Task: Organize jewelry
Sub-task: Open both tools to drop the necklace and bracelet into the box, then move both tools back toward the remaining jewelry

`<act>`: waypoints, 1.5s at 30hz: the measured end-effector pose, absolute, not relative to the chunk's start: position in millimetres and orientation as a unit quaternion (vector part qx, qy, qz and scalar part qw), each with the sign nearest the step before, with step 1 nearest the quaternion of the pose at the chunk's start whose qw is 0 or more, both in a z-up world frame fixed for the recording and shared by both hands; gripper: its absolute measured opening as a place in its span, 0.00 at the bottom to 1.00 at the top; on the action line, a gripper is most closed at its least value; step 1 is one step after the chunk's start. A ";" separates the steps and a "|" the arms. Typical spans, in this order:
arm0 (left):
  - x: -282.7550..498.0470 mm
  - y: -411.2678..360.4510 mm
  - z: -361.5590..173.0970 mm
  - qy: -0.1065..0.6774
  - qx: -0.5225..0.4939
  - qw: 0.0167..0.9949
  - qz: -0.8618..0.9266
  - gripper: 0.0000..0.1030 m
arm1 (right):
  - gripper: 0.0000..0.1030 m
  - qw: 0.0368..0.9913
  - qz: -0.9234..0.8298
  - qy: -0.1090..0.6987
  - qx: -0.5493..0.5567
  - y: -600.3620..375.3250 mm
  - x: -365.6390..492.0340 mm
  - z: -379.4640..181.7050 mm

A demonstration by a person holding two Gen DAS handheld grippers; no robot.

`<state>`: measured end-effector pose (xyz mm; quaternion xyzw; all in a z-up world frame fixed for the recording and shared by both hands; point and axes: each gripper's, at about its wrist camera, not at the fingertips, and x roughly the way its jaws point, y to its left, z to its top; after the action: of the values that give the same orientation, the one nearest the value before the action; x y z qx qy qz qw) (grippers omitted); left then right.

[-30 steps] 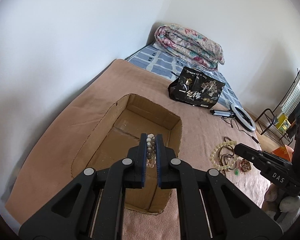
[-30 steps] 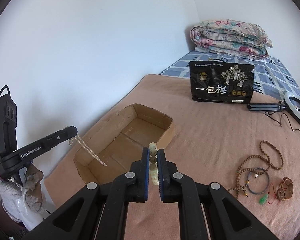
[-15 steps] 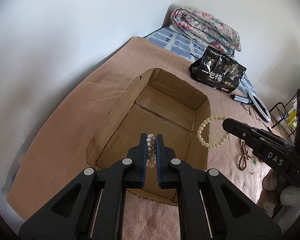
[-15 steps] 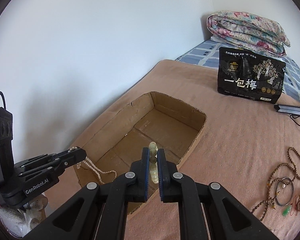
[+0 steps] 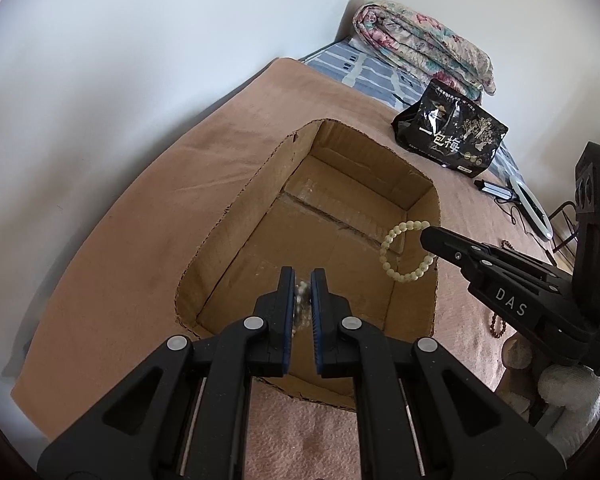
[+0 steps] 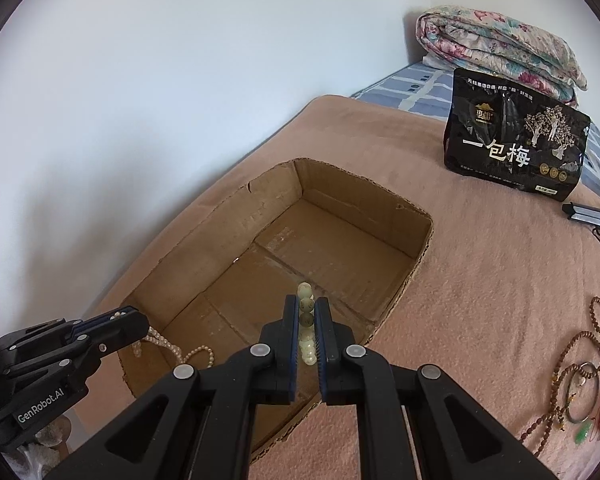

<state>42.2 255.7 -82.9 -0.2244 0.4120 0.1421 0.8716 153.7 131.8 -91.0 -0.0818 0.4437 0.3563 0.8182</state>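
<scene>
Covering most of the bed, a tan blanket (image 6: 480, 280) carries one open cardboard box (image 6: 384, 200), its long axis running away from both cameras toward a black snack pouch (image 6: 516, 136) and a folded floral quilt (image 6: 496, 44) at the far end. Both tools hang over the near half of that box, so each release looks like a straight drop. The left gripper (image 5: 301, 280) sits low above the near wall, its jaws pressed on a pearl strand (image 6: 180, 350) whose free end already trails down onto the box floor; of the two it is nearer to letting go. The right gripper (image 6: 307, 312) comes in over the box's right wall, pinching one pale bead bracelet (image 5: 404, 250) that dangles as an open loop inside the rim, clear of the floor. So two pieces are in hand, one per gripper. Well apart on the blanket to the right lies a loose cluster (image 6: 580, 376) of brown bead strings, a dark bangle and small charms; its exact count cannot be told.
</scene>
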 end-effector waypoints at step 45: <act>61.0 168.3 -36.5 0.374 -0.140 0.911 0.102 0.52 | 1.00 0.905 0.236 0.351 -0.034 -12.4 152.4 -18.9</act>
<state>61.0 168.3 -36.5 -0.1399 0.3744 0.1021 0.9110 152.4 -12.4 -18.9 -0.0338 0.3512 0.2364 0.9053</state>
